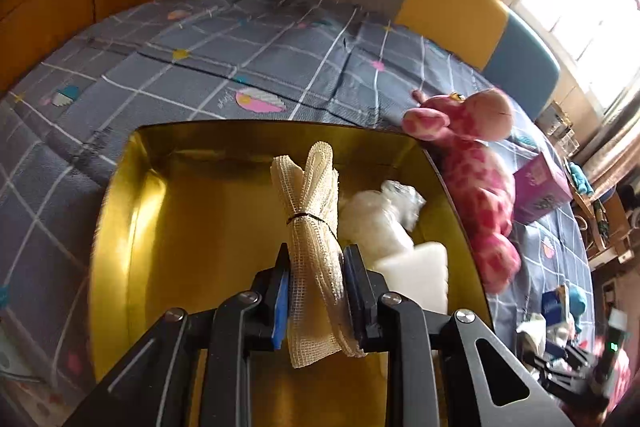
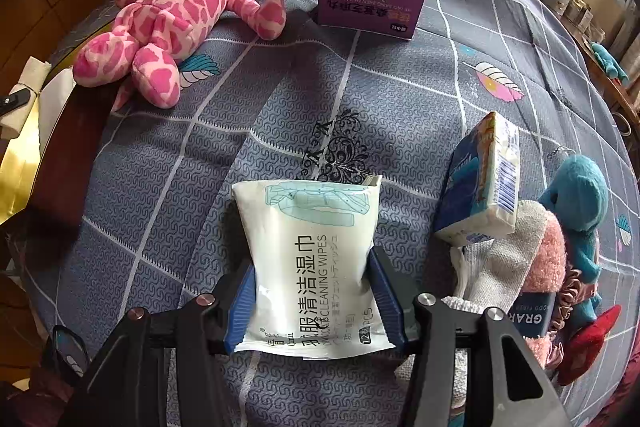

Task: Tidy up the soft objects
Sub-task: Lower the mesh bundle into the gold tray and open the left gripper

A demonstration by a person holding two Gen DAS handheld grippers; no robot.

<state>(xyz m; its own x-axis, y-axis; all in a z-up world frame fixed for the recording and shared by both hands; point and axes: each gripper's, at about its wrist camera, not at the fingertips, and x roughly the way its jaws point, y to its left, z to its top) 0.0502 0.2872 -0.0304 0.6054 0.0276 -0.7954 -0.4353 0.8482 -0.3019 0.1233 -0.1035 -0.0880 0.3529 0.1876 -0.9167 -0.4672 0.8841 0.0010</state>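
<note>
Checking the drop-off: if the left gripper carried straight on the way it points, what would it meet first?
Probably the bare gold floor of the tin. The left gripper holds the mesh cloth roll over it, so the roll would touch first.

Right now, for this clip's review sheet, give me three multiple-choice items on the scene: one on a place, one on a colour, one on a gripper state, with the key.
1. Where does the pink giraffe plush lie?
A. inside the gold tin
B. on the grey checked bedcover, beside the tin
C. on top of the purple box

2. What colour is the inside of the tin?
A. gold
B. white
C. green

3. What is the left gripper doing?
A. open over the tin with nothing in it
B. shut on the wipes pack
C. shut on the tied mesh cloth roll

Key: 1 B, the plush rests on the bedcover along the tin's outer wall. 2 A, its walls and floor shine gold. 3 C, both pads press the roll's sides above the tin.
</note>
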